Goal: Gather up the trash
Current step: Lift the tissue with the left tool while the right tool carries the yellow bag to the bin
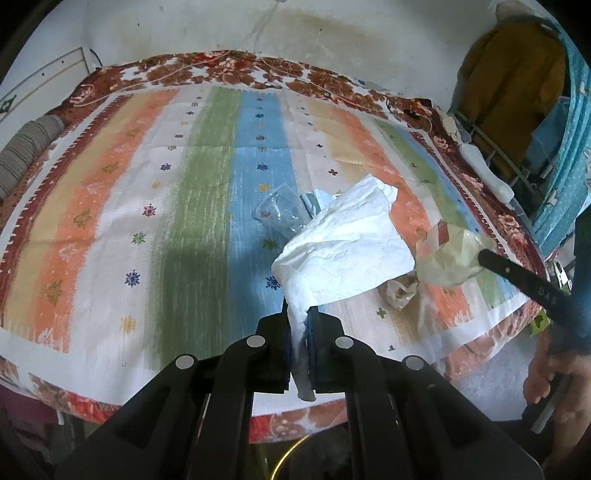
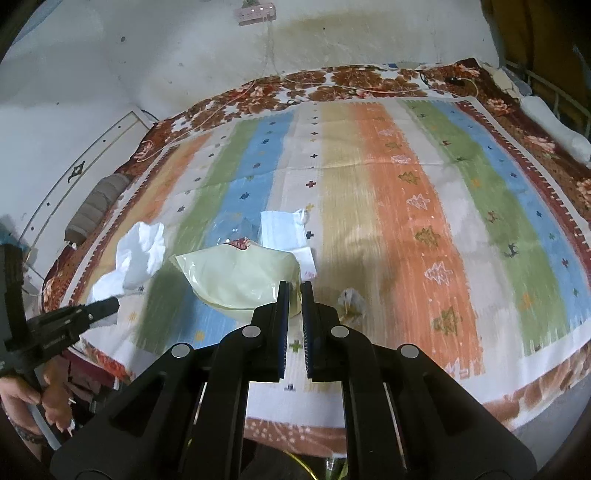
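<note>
A crumpled white tissue (image 1: 347, 251) hangs above the striped bedspread (image 1: 147, 221), and my left gripper (image 1: 299, 314) is shut on its lower tail. In the right wrist view that tissue (image 2: 136, 254) shows at the left with the left gripper (image 2: 110, 306) below it. My right gripper (image 2: 293, 291) is shut on the edge of a pale yellow plastic bag (image 2: 240, 277), lifted off the bed. From the left wrist view the bag (image 1: 450, 258) hangs at the right gripper (image 1: 480, 254). On the bed lie a clear plastic wrapper (image 2: 236, 229), a blue face mask (image 2: 282, 229) and a small crumpled wrapper (image 2: 352, 299).
The bed stands against a stained white wall with a power strip (image 2: 255, 11) and a cable running down. A grey rolled pillow (image 1: 26, 151) lies at the left edge. Hanging clothes and a rack (image 1: 517, 92) stand to the right. A person's hand (image 1: 554, 373) holds the right gripper.
</note>
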Motion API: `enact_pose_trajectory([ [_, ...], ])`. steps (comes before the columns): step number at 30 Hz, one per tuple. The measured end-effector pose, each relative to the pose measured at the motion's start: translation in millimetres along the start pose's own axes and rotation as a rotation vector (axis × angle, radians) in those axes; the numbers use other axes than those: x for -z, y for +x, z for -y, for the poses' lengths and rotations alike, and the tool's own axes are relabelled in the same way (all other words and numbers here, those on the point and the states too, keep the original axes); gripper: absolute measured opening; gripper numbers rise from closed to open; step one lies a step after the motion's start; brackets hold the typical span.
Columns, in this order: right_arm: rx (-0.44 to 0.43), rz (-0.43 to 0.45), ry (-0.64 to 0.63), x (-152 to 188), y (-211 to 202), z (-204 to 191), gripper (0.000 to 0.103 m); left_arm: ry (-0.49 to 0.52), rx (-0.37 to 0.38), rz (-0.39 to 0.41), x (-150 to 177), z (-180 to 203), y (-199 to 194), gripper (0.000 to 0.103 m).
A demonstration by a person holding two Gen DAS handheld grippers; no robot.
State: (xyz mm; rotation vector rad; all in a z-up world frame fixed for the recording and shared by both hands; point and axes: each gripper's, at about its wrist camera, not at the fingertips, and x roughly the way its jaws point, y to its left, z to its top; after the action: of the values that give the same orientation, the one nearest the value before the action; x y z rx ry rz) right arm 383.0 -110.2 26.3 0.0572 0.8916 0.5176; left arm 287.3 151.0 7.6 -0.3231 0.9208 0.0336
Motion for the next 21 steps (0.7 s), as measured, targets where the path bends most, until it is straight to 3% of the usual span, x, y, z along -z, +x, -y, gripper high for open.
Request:
enact_pose_trajectory([
  [21,0.008,0.044,-0.149,61,-53,-40,0.006,-0.131,0.068,-0.006,52,17,-53,0.006],
])
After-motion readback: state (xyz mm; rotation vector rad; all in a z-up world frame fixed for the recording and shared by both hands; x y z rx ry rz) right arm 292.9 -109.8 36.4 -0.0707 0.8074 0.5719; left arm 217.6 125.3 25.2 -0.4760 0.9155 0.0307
